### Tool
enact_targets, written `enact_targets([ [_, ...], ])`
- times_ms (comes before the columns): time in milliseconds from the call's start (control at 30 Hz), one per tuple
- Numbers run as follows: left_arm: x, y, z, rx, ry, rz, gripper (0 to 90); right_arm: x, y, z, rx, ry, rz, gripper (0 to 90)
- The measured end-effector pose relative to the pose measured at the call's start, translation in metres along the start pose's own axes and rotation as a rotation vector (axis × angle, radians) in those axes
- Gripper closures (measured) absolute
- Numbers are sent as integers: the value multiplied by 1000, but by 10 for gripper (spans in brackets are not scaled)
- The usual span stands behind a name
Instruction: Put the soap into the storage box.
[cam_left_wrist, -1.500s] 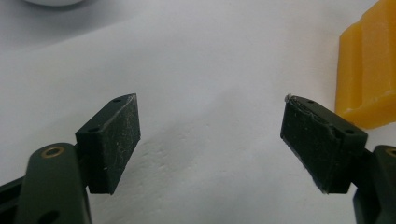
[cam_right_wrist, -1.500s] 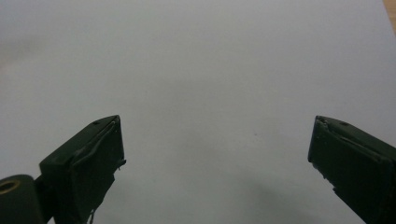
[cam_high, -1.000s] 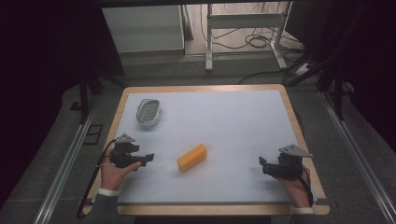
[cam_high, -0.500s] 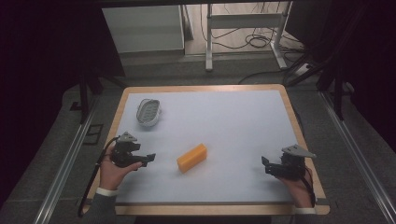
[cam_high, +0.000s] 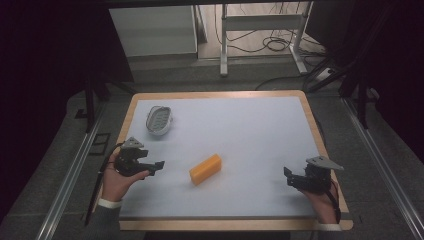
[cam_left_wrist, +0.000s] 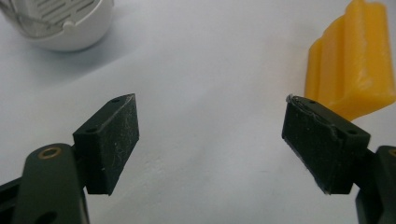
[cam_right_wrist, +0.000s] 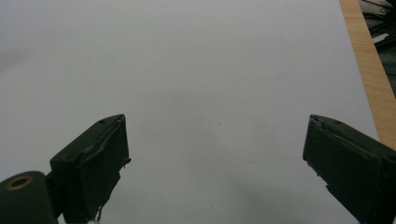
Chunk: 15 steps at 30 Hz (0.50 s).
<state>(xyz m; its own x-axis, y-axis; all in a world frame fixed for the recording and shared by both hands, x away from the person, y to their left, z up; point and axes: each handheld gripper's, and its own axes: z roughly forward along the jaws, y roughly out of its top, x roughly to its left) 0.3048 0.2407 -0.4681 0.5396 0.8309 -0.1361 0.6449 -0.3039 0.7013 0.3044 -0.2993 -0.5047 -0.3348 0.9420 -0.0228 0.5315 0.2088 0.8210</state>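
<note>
A table with a light wooden rim fills the middle of the high view, its top covered by a pale blue-grey sheet that leaves the wood showing as a thin border all round. On the sheet, toward the upper left of the frame, sits a white oval dish with a slotted insert. Lower down, a little left of centre, lies an orange-yellow block, set at a slant, well apart from the dish.

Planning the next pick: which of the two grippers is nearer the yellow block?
The left gripper; the yellow block lies just beyond its open fingers, while the right gripper sits far off near the table's edge.
</note>
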Motion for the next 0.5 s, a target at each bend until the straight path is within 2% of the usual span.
enact_targets([
  [300,-12,23,-7,9,-23,48,184,1,-1,1,7,5,-5,69],
  [500,-17,29,-7,20,-23,65,184,1,-1,1,8,3,-8,69],
])
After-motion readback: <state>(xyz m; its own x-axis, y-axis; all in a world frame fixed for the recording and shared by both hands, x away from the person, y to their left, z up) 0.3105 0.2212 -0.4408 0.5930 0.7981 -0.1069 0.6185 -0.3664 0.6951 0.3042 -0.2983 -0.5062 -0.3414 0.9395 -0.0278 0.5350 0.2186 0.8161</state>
